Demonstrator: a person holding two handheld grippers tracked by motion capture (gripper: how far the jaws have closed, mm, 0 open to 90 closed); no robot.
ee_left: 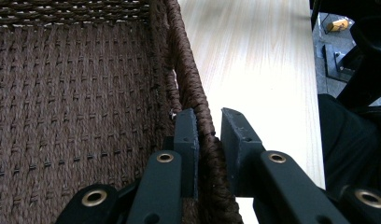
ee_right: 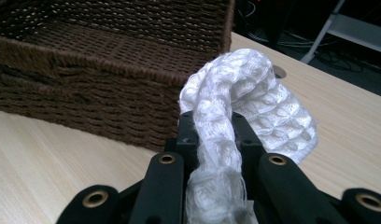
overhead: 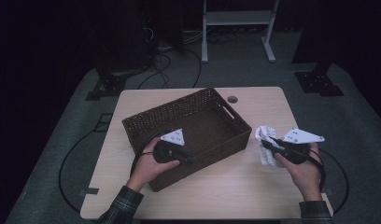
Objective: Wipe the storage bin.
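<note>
Two grips are set: the left gripper (ee_left: 209, 135) pinches the near wall of the woven basket (overhead: 188, 112) at mid-table, and the right gripper (ee_right: 215, 133) clenches the white knitted cloth (ee_right: 254, 88) near the table's right edge. Next, likely carry it over the rim and release.

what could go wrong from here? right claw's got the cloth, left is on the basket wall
1. The white cloth droops loose beyond the right claw; its hanging end could snag the basket rim rather than clear it.
2. The left claw straddles only the wall's edge, with its outer jaw apparently off the weave; the basket might slip or tip if nudged.
</note>
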